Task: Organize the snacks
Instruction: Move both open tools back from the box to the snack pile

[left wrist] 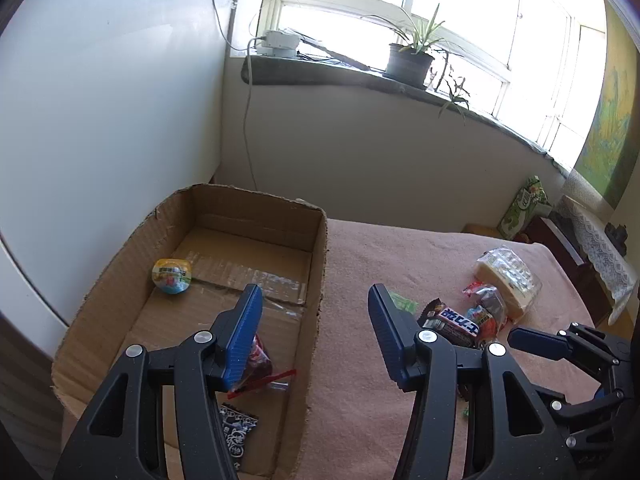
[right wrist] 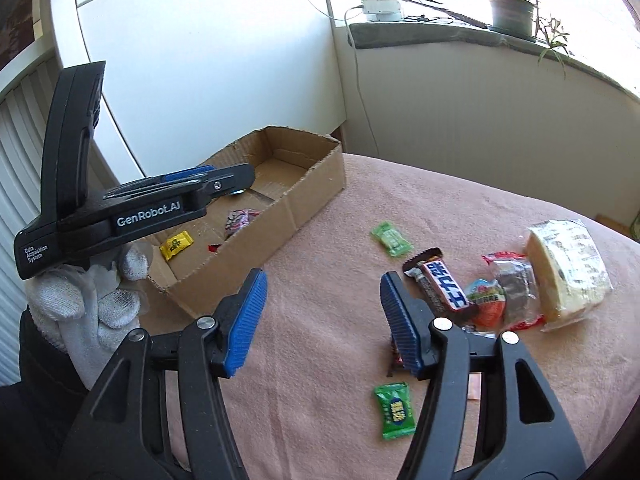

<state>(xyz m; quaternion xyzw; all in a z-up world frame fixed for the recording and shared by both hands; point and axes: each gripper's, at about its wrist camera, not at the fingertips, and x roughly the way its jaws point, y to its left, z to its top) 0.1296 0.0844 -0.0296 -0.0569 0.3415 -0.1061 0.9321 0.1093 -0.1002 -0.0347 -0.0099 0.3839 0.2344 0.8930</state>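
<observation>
On the pink-covered surface [right wrist: 340,320], loose snacks wait beside a cardboard box [right wrist: 304,196].
Largest, the wrapped cake slice [right wrist: 568,268] looks soft: grip its sides lightly; the chocolate bar [right wrist: 444,284] is stiffer; the green candy [right wrist: 394,412] is light and slippery. Both the left hand-held gripper [left wrist: 316,320] and the right hand-held gripper [right wrist: 324,312] stand half open, empty.

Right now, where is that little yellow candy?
In the right wrist view, the yellow candy lies inside the cardboard box, at its near left end, beside a dark patterned wrapper.

Blanket [right wrist: 440,200] (box [right wrist: 304,196], snacks [right wrist: 452,288])

Brown box [right wrist: 312,184], pink cloth [right wrist: 400,200], green candy [right wrist: 394,410]
</observation>
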